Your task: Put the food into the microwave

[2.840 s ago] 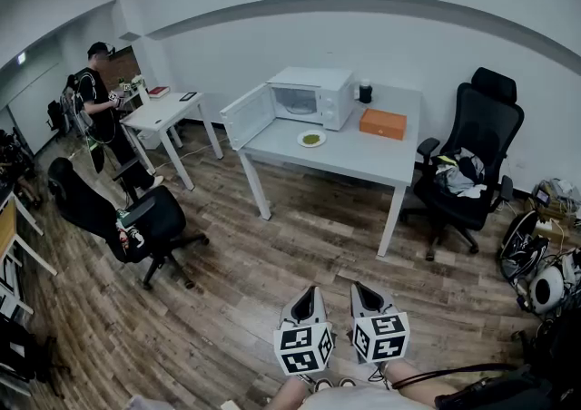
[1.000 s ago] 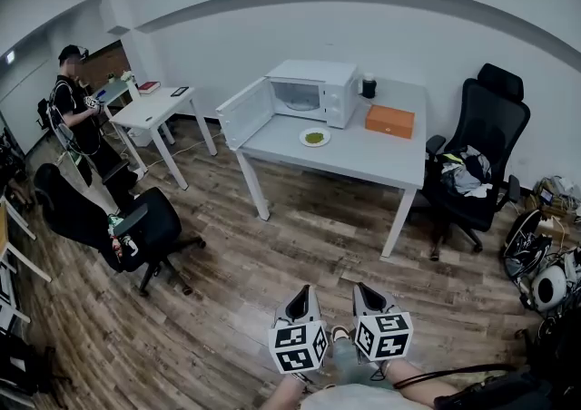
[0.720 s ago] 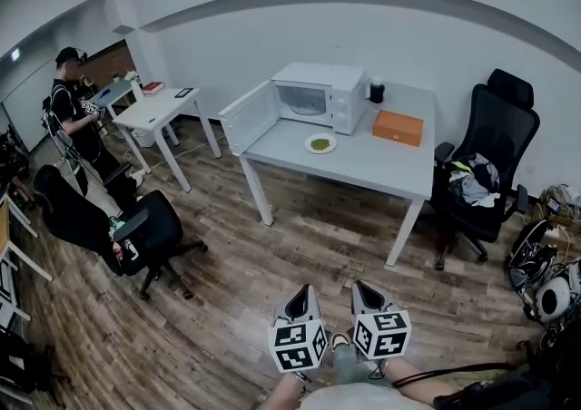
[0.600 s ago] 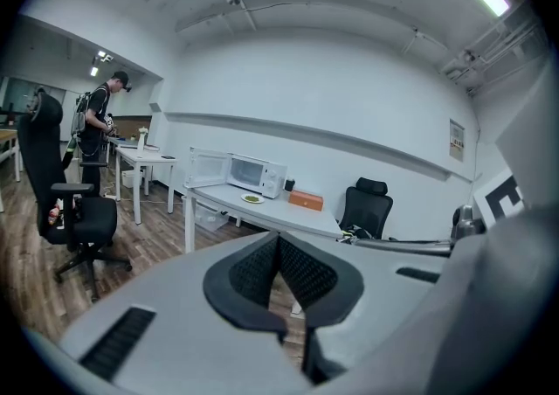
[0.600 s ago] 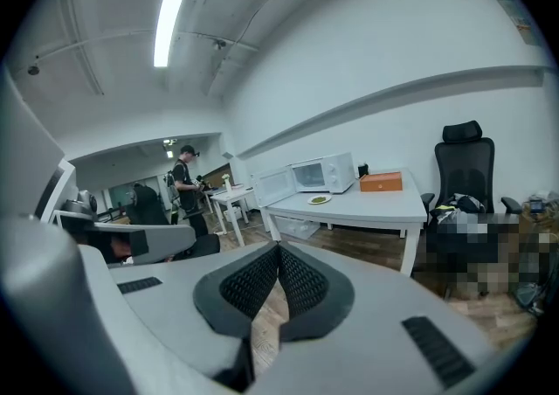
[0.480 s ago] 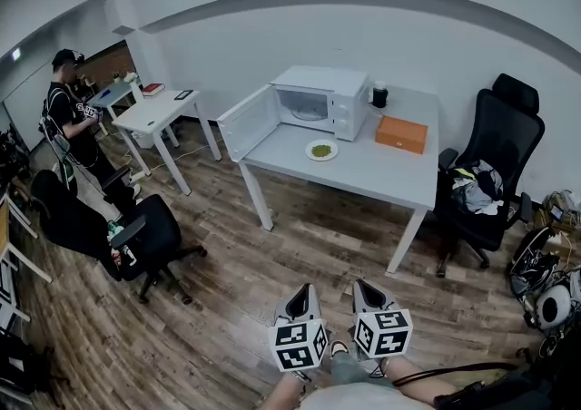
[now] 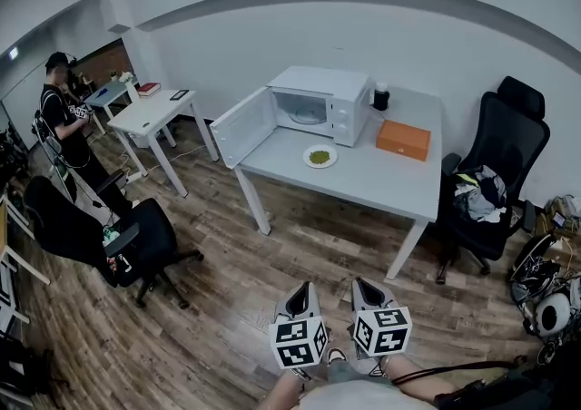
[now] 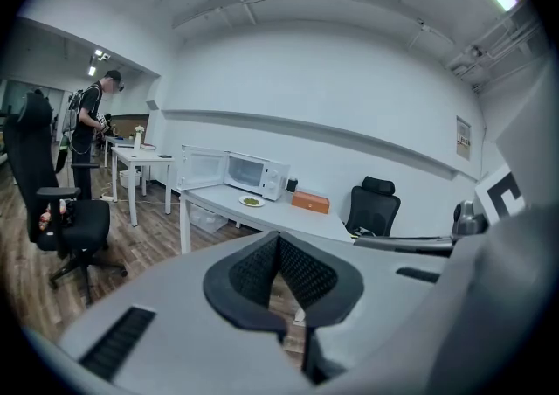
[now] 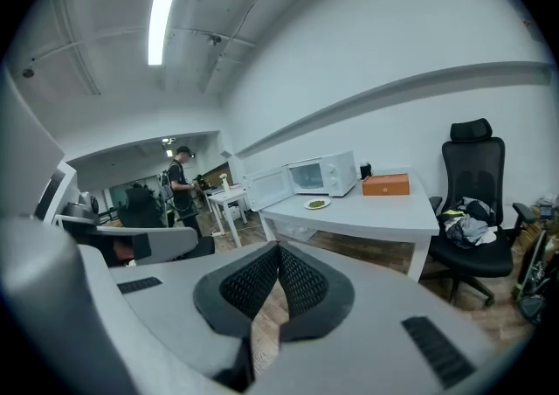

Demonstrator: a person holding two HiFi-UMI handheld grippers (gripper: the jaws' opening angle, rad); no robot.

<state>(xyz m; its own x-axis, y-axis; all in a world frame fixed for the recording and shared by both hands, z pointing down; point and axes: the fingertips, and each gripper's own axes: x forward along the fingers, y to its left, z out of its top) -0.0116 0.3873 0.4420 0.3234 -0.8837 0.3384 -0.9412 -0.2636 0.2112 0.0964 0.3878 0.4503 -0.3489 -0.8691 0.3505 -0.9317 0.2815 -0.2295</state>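
- The left gripper (image 7: 303,294) is held low at the bottom centre of the head view. It points forward over the wood floor (image 7: 272,258), with its marker cube nearest the person holding it.
- Its fingers (image 8: 253,273) are together: the ribbed pads meet at the tips with nothing between them.
- The right gripper (image 7: 365,290) sits just beside the left one at the same height, pointing the same way, with a narrow gap between the two.
- Its fingers (image 9: 307,284) are likewise closed tip to tip and hold nothing.
- The food is a green portion on a white plate (image 7: 320,157), which rests on the bench (image 7: 390,189) in the middle of the frame. It lies just in front of the microwave and well apart from both grippers.
- The microwave (image 7: 340,91) stands at the bench's rear left. Its door (image 7: 243,127) is swung open to the left, past the bench edge, so the cavity shows.
- An orange box (image 7: 404,139) lies on the bench right of the microwave, and a dark cup (image 7: 381,96) stands behind it by the wall.
- Only floor lies between the grippers and the bench.
- A black chair (image 7: 495,172) with clothes on its seat stands at the bench's right end.
- At the left of the frame stands a second chair (image 7: 100,240). Beyond it are a small bench (image 7: 154,113) and a standing person (image 7: 62,122).
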